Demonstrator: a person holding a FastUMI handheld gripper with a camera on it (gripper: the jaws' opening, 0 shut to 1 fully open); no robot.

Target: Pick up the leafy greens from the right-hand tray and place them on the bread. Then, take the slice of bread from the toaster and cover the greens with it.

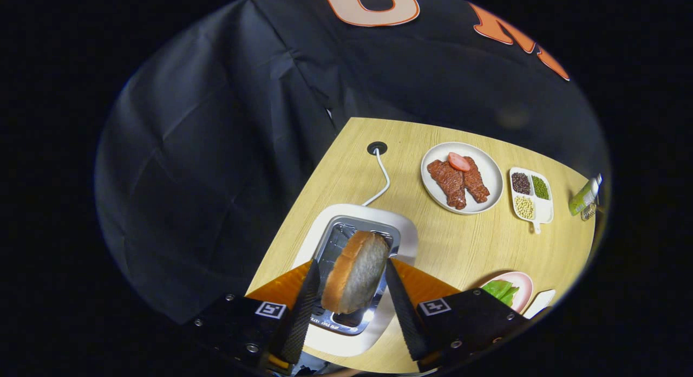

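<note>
Bread slice (355, 279): oval, spongy pale crumb face w/ a smooth tan crust band along its left edge. Long axis runs approx 7 to 1 o'clock, top end tipped toward 1, crumb face turned toward the right finger. It sits between the two fingers of the gripper (349, 306), lifted above the toaster slot, lower end down near the finger roots. Left finger (300, 306) lies against the crust edge, right finger (403, 312) at the crumb side; contact on the right is hard to confirm, so can't tell if it's truly clamped or just cradled. Fingers are ribbed, long, tapering fwd.

Directly under the slice: toaster (368, 217), white rounded-rect plastic body w/ shiny metal slot frame, glare on the metal near the slice's lower end. White cord (383, 176) curves from the toaster's back toward 12 into a round black grommet (377, 148) in the tabletop.

Table (460, 247): light wood-grain laminate, matte.

At approx 2 o'clock from the slice: round white plate (484, 166) w/ two dark red ridged meat strips (457, 182) and a pink-red slice on top. Further toward 2–3: small white 3-compartment dish (544, 209) w/ dark, green and pale beans. Beyond that, a green bottle (584, 197) lying tilted.

At 4 o'clock, just beyond the right finger: pink plate (522, 285) holding leafy greens (501, 290), glossy.
</note>
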